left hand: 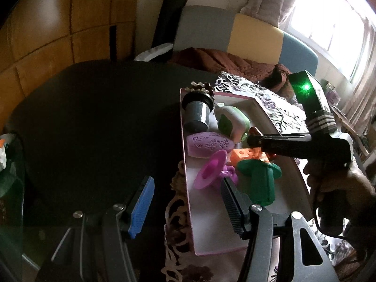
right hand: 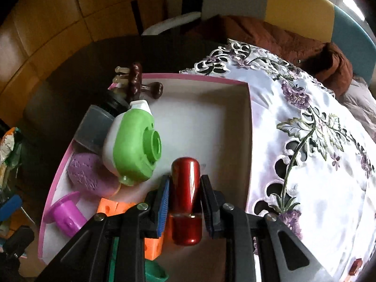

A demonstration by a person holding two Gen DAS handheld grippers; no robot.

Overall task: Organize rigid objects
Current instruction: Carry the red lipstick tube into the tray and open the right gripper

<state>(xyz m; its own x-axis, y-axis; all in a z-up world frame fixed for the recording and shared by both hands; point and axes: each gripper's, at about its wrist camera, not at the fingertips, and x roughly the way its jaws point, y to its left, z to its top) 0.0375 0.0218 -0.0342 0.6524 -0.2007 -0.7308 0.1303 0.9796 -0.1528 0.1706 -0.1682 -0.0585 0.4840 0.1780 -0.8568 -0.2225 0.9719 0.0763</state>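
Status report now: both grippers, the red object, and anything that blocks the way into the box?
Right gripper shut on red cylinder, over pink-rimmed box. Left gripper open, empty, at box's near edge. Green-white toy just left of drop spot; floor ahead bare.

box [right hand: 202,78]: pink rim, white inside
cylinder [right hand: 185,188]: glossy red
toy camera [right hand: 131,145]: bright green front, white body
oval block [right hand: 91,176]: lilac, embossed with a fine raised pattern
spool [right hand: 64,213]: magenta-pink
holed block [right hand: 110,208]: orange
flanged piece [left hand: 260,178]: dark green
cup [left hand: 196,115]: grey, black rim
tablecloth [right hand: 317,164]: white, purple flowers, green leaves, cutwork edge
table [left hand: 94,117]: black
left gripper [left hand: 186,208] pads: one blue, one black
right gripper [right hand: 184,202] pads: one blue, one black
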